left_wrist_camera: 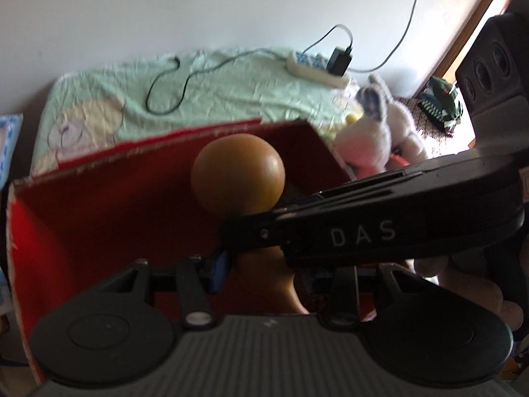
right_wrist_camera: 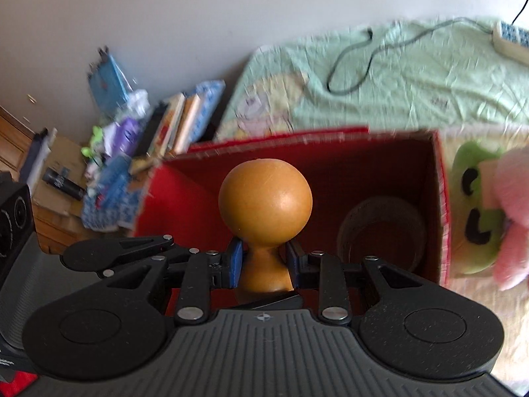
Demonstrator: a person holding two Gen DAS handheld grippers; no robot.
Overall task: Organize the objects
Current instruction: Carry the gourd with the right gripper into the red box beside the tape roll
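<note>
Right gripper (right_wrist_camera: 264, 261) points level over the red box (right_wrist_camera: 441, 205) – its blue pads (right_wrist_camera: 235, 261) clamped on the neck of the one gourd (right_wrist_camera: 265, 195), bulb forward at 12 o'clock. Left gripper (left_wrist_camera: 261, 271) sits underneath, crossed by the right one's black linkage – whether it grips, I cannot tell. The gourd's lower end is hidden. One dark bowl (right_wrist_camera: 383, 235) in the box at 3 o'clock. Two plush toys – green (right_wrist_camera: 469, 211), pink (right_wrist_camera: 514, 215) – on the bed (right_wrist_camera: 413, 76), blurred.
</note>
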